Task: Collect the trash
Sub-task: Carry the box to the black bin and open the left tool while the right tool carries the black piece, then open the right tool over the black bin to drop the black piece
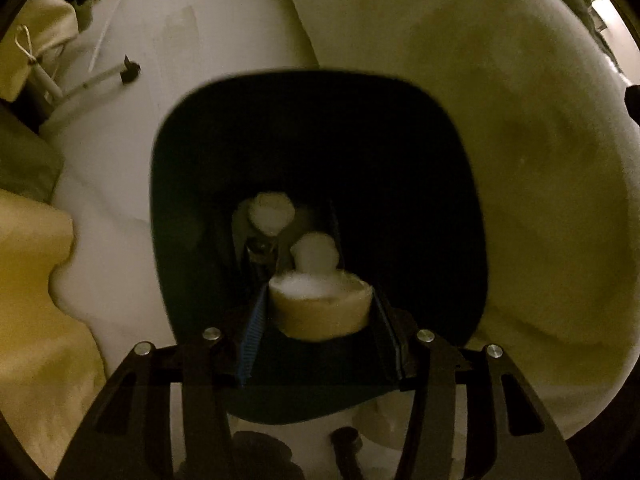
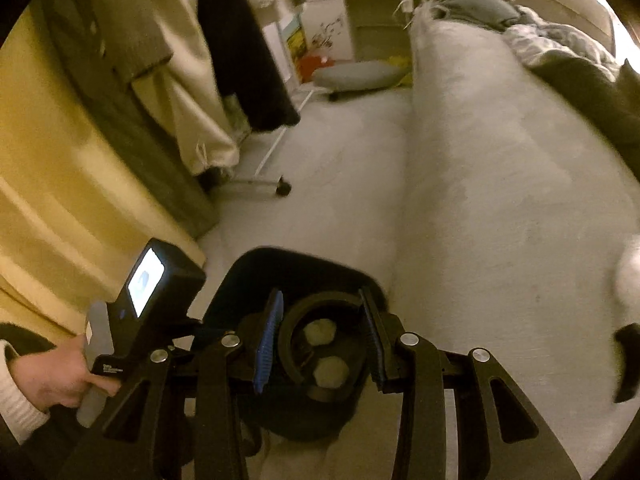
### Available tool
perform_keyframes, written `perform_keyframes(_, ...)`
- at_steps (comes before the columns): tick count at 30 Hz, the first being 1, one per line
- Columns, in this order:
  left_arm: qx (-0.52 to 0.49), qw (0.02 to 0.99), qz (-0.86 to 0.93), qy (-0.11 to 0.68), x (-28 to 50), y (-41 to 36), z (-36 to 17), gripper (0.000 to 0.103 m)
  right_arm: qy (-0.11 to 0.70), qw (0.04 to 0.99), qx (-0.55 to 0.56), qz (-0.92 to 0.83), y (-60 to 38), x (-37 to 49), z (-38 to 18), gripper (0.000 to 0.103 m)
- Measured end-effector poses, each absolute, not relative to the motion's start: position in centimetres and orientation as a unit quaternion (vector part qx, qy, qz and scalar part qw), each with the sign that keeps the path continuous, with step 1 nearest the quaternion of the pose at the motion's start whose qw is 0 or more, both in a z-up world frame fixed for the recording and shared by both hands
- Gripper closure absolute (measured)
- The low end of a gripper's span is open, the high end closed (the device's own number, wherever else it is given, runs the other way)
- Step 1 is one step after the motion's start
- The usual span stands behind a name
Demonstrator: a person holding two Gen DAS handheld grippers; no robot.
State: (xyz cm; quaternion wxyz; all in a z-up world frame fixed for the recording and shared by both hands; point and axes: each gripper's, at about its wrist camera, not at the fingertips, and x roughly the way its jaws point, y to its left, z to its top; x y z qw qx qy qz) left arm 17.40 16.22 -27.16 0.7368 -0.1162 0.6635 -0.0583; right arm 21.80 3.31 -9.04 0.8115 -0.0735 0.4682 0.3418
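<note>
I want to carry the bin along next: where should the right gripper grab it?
Take the bin by its rim from above, one finger inside, one outside: its mouth faces up and looks wider than the open right gripper, so only the thin wall fits. The left gripper is busy holding a cup.

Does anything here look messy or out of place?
Not much. The left gripper holds a tan cup stuffed with white tissue above the dark bin, where two crumpled wads already lie. Clothes lie heaped on the bed, and a cushion sits on the floor.
</note>
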Motion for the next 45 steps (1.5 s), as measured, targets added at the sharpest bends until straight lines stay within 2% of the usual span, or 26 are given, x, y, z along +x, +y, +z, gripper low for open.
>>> perform_keyframes(4,-0.126,0.721,-0.056,0.679,17.1,16.7,-28.2,0.048,0.479,0.801,-0.094,0.347,4.5,21.2,-10.3,0.064)
perform_keyframes(6,-0.125,0.717,-0.059,0.683,17.0,16.5,-28.3,0.042,0.482,0.798,-0.100,0.349,4.8,20.9,-10.7,0.064)
perform_keyframes(11,-0.120,0.722,-0.061,0.679,16.8,16.7,-27.8,0.034,0.488,0.791,-0.112,0.351,5.7,20.8,-11.4,0.064)
perform_keyframes(17,-0.123,0.742,-0.040,0.658,16.2,19.4,-26.5,0.031,0.504,0.780,-0.132,0.346,7.1,21.0,-13.4,0.064)
perform_keyframes(22,-0.091,0.779,-0.010,0.620,15.6,21.4,-24.0,0.032,0.521,0.766,-0.149,0.345,8.3,20.9,-15.2,0.064)
perform_keyframes(36,-0.098,0.852,-0.019,0.514,15.7,23.1,-15.3,0.048,0.558,0.736,-0.182,0.338,10.4,20.0,-19.7,0.064)
perform_keyframes(44,-0.103,0.880,-0.025,0.462,15.5,23.2,-10.8,0.049,0.565,0.729,-0.190,0.338,10.5,19.7,-20.2,0.061)
perform_keyframes(45,-0.102,0.884,-0.024,0.455,15.6,23.2,-10.2,0.049,0.565,0.727,-0.192,0.339,10.3,19.7,-20.1,0.058)
